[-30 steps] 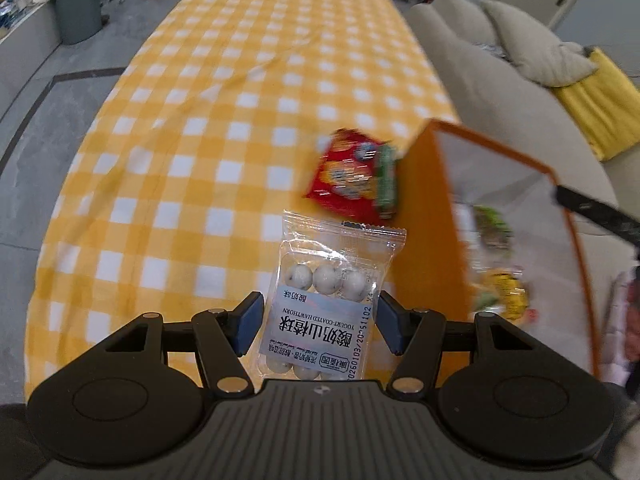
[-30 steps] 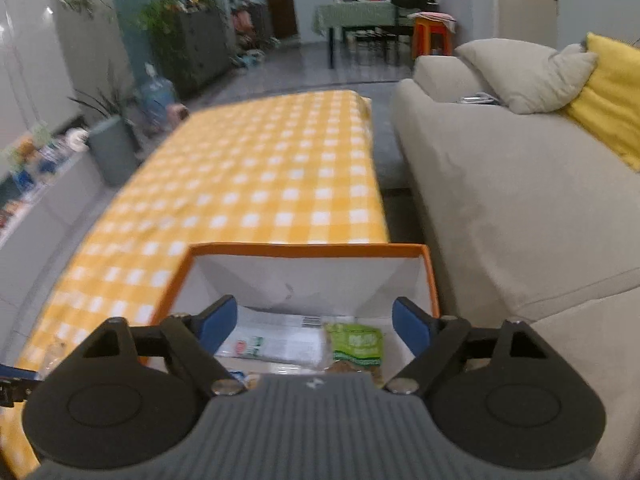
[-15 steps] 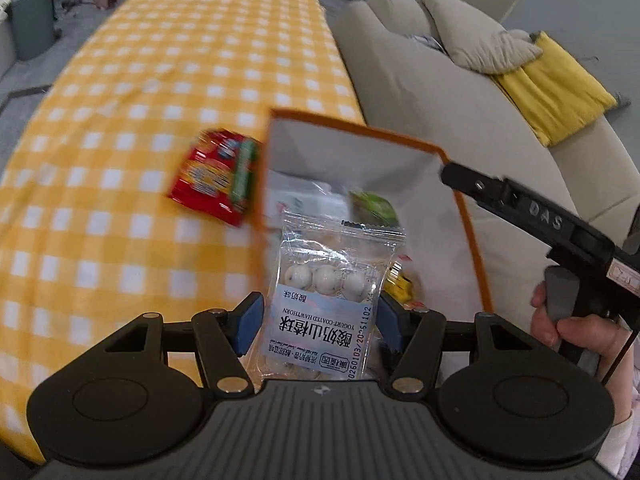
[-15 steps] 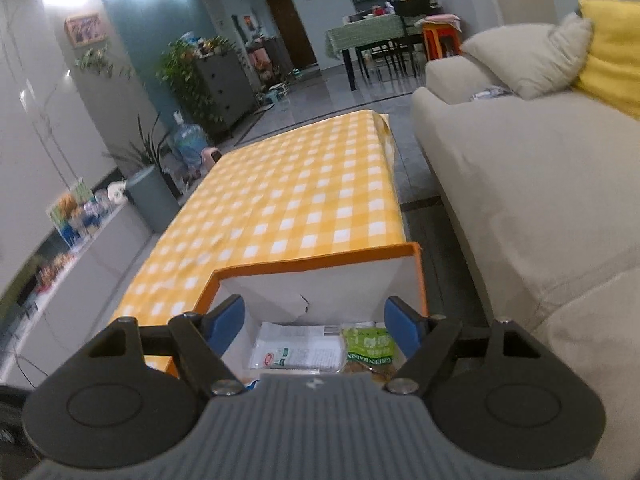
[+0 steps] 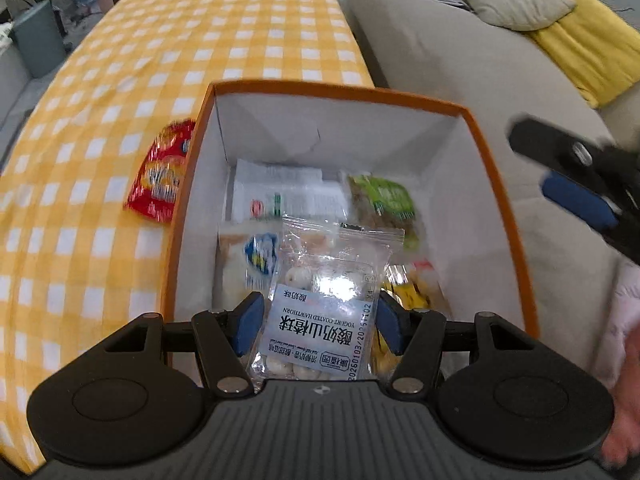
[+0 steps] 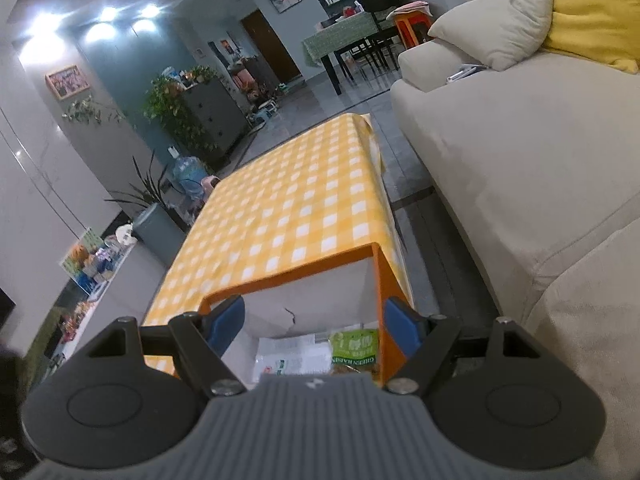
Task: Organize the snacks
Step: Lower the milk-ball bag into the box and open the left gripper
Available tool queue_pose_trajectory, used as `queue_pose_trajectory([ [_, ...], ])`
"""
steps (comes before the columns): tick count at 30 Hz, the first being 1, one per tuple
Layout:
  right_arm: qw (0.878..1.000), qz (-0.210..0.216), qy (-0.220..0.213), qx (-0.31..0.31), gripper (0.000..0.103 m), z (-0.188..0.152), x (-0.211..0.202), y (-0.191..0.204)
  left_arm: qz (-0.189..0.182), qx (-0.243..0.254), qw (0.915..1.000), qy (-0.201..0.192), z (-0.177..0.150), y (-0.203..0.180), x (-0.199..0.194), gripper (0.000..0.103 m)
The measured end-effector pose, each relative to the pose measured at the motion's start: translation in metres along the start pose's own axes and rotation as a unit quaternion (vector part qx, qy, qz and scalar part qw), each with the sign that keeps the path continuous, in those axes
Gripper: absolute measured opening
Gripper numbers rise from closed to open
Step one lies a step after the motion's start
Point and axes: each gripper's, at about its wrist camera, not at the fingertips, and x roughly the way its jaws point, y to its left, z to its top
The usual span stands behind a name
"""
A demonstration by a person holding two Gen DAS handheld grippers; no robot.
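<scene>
My left gripper (image 5: 318, 326) is shut on a clear packet of yogurt-coated hawthorn balls (image 5: 324, 300) and holds it over the open orange box (image 5: 340, 94). The box holds several snacks: a white packet (image 5: 288, 196), a green raisin packet (image 5: 384, 196), a blue-and-white packet (image 5: 248, 260) and a yellow one (image 5: 412, 292). A red snack bag (image 5: 162, 172) lies on the checked cloth left of the box. My right gripper (image 6: 316, 326) is open and empty, above the box's near right part (image 6: 386, 292); it also shows blurred in the left wrist view (image 5: 580, 184).
The yellow checked table (image 5: 160, 60) stretches away behind the box. A beige sofa (image 6: 520, 152) with grey and yellow cushions runs along the right. A grey bin (image 5: 38, 40) and plants stand at the far left.
My left gripper has carried the hawthorn packet from over the cloth to over the open box. My right gripper has lifted and tilted up, still open.
</scene>
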Motion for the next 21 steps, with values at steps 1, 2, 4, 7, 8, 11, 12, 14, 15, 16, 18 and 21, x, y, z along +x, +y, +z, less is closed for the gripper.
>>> queue_pose_trajectory([
  [1,1.0,0.002,0.002,0.0,0.075,0.0,0.002,-0.002,0.005,0.001,1.0,-0.001,0.006,-0.001,0.005,0.069],
  [2,1.0,0.003,0.005,-0.001,0.075,0.001,0.003,-0.003,0.008,0.002,1.0,0.0,0.013,-0.002,0.009,0.069],
  [4,1.0,-0.002,0.012,-0.006,0.075,0.001,0.004,-0.004,0.005,0.014,0.9999,0.0,0.027,-0.005,0.016,0.069],
  [7,1.0,-0.001,0.01,-0.019,0.075,0.001,0.003,-0.004,0.003,0.09,0.9959,-0.001,0.047,-0.015,0.025,0.069],
  [8,1.0,0.0,0.01,-0.018,0.075,0.001,0.003,-0.006,0.011,0.12,0.9927,0.0,0.052,-0.02,0.028,0.069],
  [11,1.0,0.002,0.007,-0.016,0.076,0.0,0.003,-0.009,0.033,0.222,0.9744,0.002,0.063,-0.032,0.035,0.069],
  [12,1.0,0.004,-0.001,-0.029,0.076,0.0,0.001,-0.007,0.032,0.259,0.9654,0.001,0.064,-0.036,0.037,0.069],
  [14,0.999,0.015,-0.013,-0.049,0.076,0.002,-0.002,-0.002,0.025,0.316,0.9484,0.009,0.065,-0.04,0.04,0.069],
  [15,0.998,0.025,-0.017,-0.053,0.075,0.003,-0.003,0.001,0.019,0.339,0.9403,0.021,0.067,-0.042,0.044,0.069],
  [16,0.998,0.031,-0.016,-0.054,0.075,0.004,-0.002,0.002,0.017,0.357,0.9333,0.034,0.069,-0.043,0.048,0.068],
  [18,0.998,0.022,-0.003,-0.067,0.075,0.005,0.002,0.007,0.003,0.388,0.9201,0.055,0.072,-0.043,0.056,0.068],
  [21,0.995,0.003,0.014,-0.1,0.075,0.003,0.007,0.014,0.01,0.462,0.8848,0.061,0.069,-0.047,0.067,0.068],
])
